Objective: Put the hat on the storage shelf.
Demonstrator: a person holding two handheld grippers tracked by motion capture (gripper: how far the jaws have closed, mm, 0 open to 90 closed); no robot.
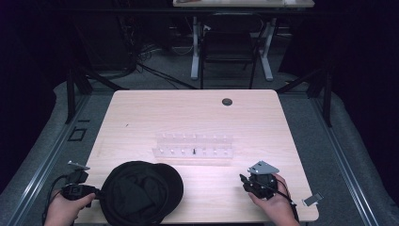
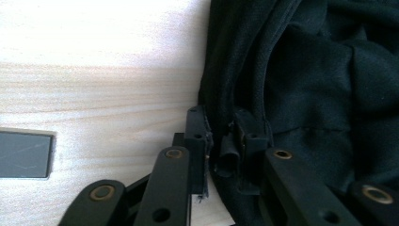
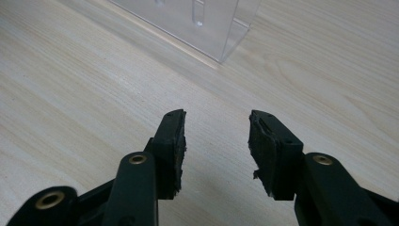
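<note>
On the near left part of the pale wooden desk (image 1: 197, 108) lies a black fabric cap (image 1: 141, 190), upside down with its hollow side up, partly over the front edge. It is the largest loose thing here and I judge it light, soft and floppy: the cloth will sag and fold when it is lifted, but it is not fragile and not slippery. The best place to hold it is the rim, where the seam and the inner band make the cloth thicker. The left hand-held gripper (image 1: 96, 192) is already there, at the cap's left edge, with its jaws nearly pressed together and pinching the rim.

Behind the cap stands a clear plastic rack (image 1: 193, 145) with rows of small pegs, well apart from both grippers. The right hand-held gripper (image 1: 245, 181) rests at the near right of the desk, jaws spread and empty.

The high view gives the whole layout, but the pinch itself is too small to read there. The left gripper view shows it closely: the two pads with the folded cap rim (image 2: 221, 141) between them, and a dark flat rectangle (image 2: 26, 154) set in the desk beside. The right gripper view shows the spread pads (image 3: 171, 141) over bare wood and a corner of the rack (image 3: 197, 23).
</note>
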